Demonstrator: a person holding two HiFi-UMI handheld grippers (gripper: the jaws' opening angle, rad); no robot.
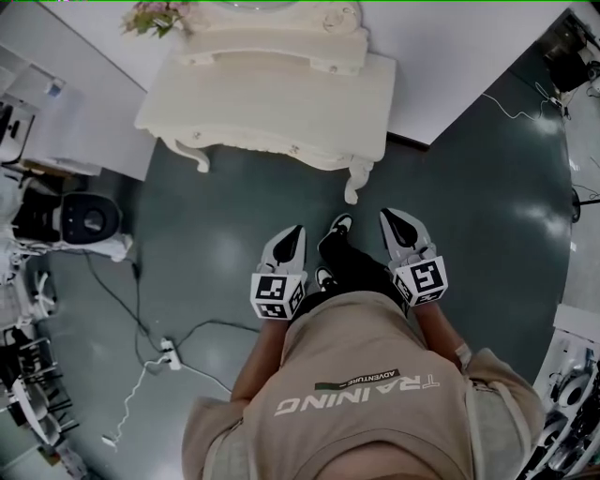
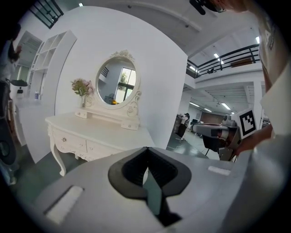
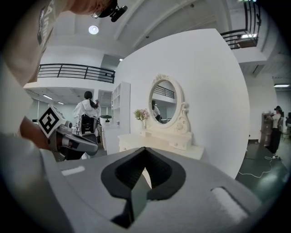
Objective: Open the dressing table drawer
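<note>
The cream dressing table stands against the white wall, ahead of me and slightly left across bare floor. Its drawer fronts have small knobs and look closed. The oval mirror rises above the top. My left gripper is held low in front of my body, jaws together and nothing between them, well short of the table. My right gripper hovers alongside it, also shut and empty. In the left gripper view, my left gripper points at the table's right end. In the right gripper view, my right gripper faces the table.
A vase of flowers sits at the table's left end. A power strip with cables lies on the floor at lower left. Equipment crowds the left edge. My shoes stand between the grippers. A person is in the background.
</note>
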